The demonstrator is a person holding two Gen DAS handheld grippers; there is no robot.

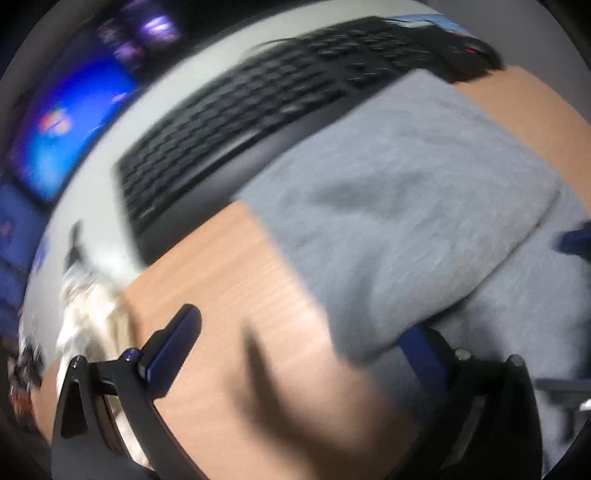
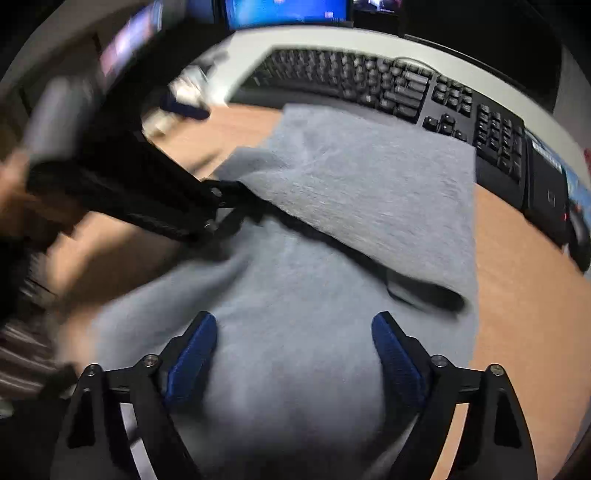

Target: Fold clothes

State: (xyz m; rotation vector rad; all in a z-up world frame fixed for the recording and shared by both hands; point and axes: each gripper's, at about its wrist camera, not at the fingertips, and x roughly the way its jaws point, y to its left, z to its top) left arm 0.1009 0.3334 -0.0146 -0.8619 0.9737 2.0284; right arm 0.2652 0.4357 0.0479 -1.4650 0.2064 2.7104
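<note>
A grey garment [image 2: 332, 229] lies on the wooden desk [image 2: 517, 295], with its far part folded over the near part. In the left wrist view the garment [image 1: 388, 206] fills the right half. My left gripper [image 1: 295, 328] is open; its right finger is partly under the lifted cloth edge and its left finger [image 1: 173, 343] stands over bare wood. It also shows in the right wrist view [image 2: 236, 206] at the fold's left edge. My right gripper [image 2: 295, 350] is open and empty above the near part of the garment.
A black keyboard [image 2: 388, 88] lies behind the garment on a white surface, also in the left wrist view [image 1: 236, 122]. Lit monitors [image 2: 288, 11] stand at the back. A black device [image 2: 546, 192] sits to the right. White crumpled items [image 1: 88, 306] lie left.
</note>
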